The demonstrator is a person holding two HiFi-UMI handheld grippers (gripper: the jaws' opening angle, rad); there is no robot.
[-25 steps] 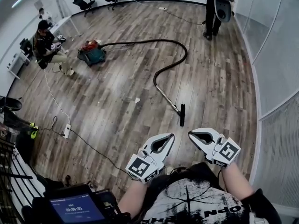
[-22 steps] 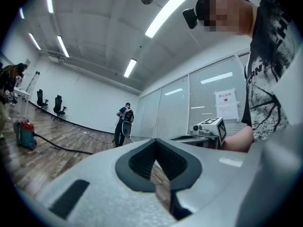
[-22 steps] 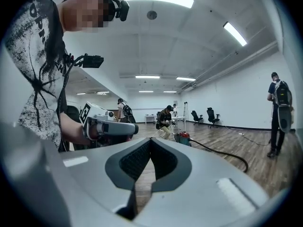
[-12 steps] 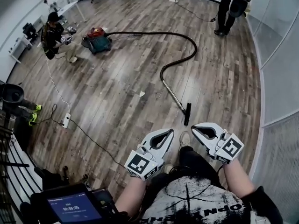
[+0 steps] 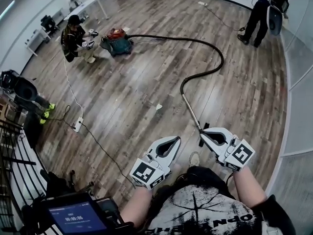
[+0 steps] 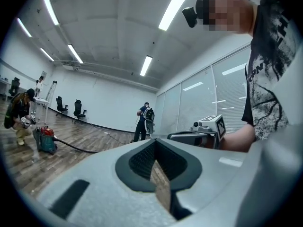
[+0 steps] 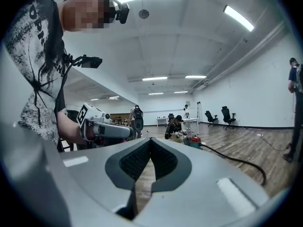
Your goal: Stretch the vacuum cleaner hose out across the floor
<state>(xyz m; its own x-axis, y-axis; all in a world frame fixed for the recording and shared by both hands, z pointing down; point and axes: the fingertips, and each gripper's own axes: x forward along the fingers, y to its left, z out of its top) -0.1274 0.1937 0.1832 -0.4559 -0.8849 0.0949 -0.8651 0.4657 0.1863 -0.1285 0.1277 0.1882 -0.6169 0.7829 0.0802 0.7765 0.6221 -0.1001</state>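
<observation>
On the wooden floor (image 5: 122,92), a crouching person (image 5: 73,33) is far left, a standing person (image 5: 259,13) far right, and a white power strip (image 5: 78,125) lies nearer, left.

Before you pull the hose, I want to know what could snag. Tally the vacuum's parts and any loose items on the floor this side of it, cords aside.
Vacuum cleaner body: 1
Hose: 1
Metal wand: 1
Power strip: 1
Pale scrap: 1
Total: 5
</observation>
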